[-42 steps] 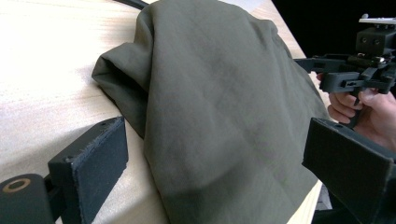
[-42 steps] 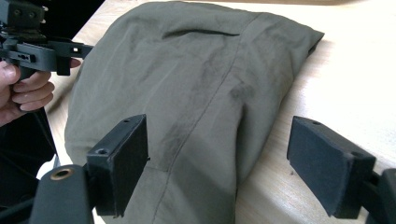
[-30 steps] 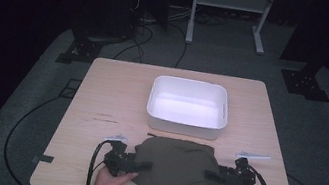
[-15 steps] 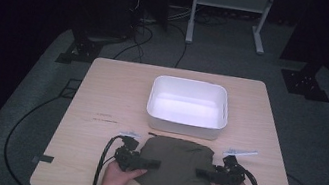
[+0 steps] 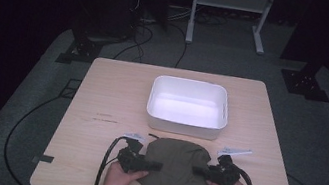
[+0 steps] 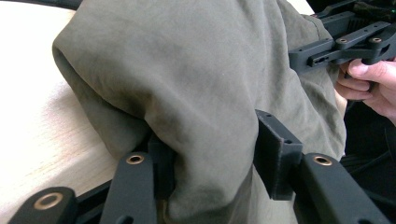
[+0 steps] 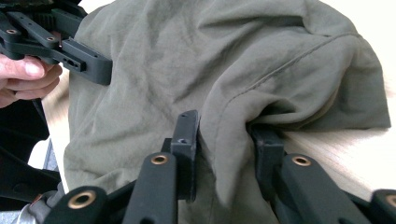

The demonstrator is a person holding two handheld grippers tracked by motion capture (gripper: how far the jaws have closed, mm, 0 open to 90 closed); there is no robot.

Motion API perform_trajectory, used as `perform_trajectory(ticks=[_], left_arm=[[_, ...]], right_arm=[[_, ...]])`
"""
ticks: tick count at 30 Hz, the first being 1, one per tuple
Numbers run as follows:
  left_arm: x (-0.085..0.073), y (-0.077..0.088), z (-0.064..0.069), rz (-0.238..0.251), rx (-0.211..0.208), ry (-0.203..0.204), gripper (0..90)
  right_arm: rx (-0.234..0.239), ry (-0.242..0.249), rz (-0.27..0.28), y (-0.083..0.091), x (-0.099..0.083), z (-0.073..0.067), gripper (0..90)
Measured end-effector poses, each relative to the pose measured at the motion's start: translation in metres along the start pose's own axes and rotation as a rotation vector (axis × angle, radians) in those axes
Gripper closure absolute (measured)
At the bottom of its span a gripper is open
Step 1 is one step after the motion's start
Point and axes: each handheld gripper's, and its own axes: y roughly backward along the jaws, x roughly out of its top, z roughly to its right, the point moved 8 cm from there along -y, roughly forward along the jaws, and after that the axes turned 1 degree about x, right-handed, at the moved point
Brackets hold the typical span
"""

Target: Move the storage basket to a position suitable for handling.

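From the high view, a white bin (image 5: 188, 106) sits just past the centre of the tabletop (image 5: 111, 94), holding nothing that can be seen. At 6 o'clock from it, near the front edge, lies an olive cloth (image 5: 176, 168). The left hand-held gripper (image 5: 150, 164) meets the cloth at 9 o'clock, the right hand-held gripper (image 5: 200, 171) at 3 o'clock.

In the left gripper view, the left hand-held gripper (image 6: 215, 161) has its jaws part-spread around a thick fold of cloth (image 6: 196, 79), seemingly pinching it.

In the right gripper view, the right hand-held gripper (image 7: 226, 149) pinches a bunched cloth (image 7: 210, 60) edge.
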Motion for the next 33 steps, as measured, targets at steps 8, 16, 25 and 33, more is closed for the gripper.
perform_trajectory(ticks=[8, 16, 25, 33], left_arm=[[0.0, -0.001, 0.004, 0.023, -0.038, -0.005, 61.4], [-0.003, 0.002, 0.008, 0.029, -0.096, 0.016, 65.9], [-0.001, 0.013, 0.011, 0.057, -0.144, 0.022, 67.6], [0.002, 0.019, 0.012, 0.075, -0.161, 0.021, 67.9]], right_arm=[[0.009, 0.006, 0.007, 0.001, 0.0, -0.003, 73.1], [0.053, -0.004, 0.026, 0.008, 0.0, -0.007, 74.7], [0.102, -0.023, 0.065, 0.014, 0.005, -0.01, 75.2], [0.114, -0.018, 0.084, 0.017, 0.009, -0.015, 75.4]])
